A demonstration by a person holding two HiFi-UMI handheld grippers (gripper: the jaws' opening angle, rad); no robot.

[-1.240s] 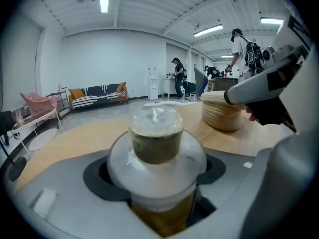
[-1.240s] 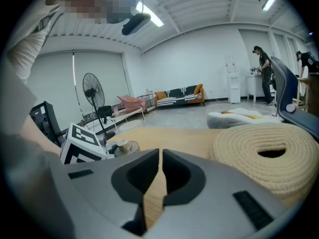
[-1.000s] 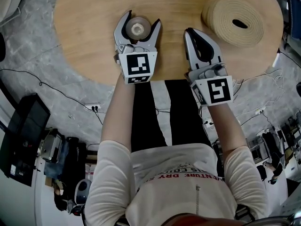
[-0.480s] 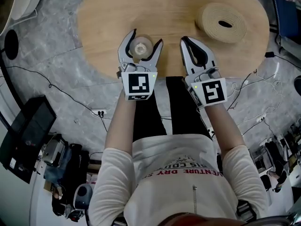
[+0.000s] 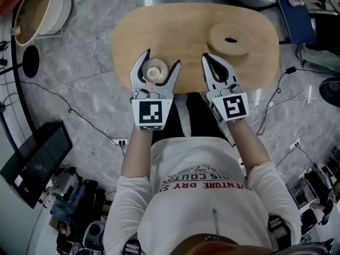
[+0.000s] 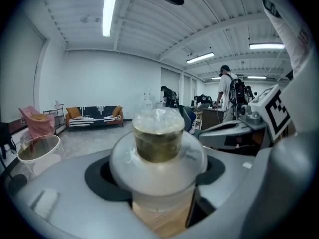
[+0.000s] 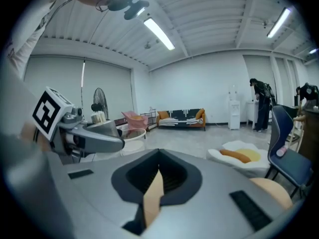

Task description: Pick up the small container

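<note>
The small container [image 5: 154, 70] is a clear round tub with a wide lid and something brownish inside. It sits between the jaws of my left gripper [image 5: 162, 58], which is shut on its sides and holds it upright above the near edge of the oval wooden table [image 5: 186, 25]. In the left gripper view the small container [image 6: 158, 138] fills the middle, with wood showing below it. My right gripper [image 5: 206, 57] hovers beside it to the right, shut with nothing in it. In its own view the right gripper [image 7: 158, 159] shows both jaws meeting.
A round woven coil [image 5: 229, 39] lies at the table's far right. On the grey floor are cables, a black box [image 5: 34, 161] at the left, a blue chair [image 5: 297, 17] at the top right and a pale tub [image 5: 37, 9] at the top left.
Both grippers have risen with the head camera, so the table looks smaller and farther below. The left gripper has kept its hold and the container has come up with it.
</note>
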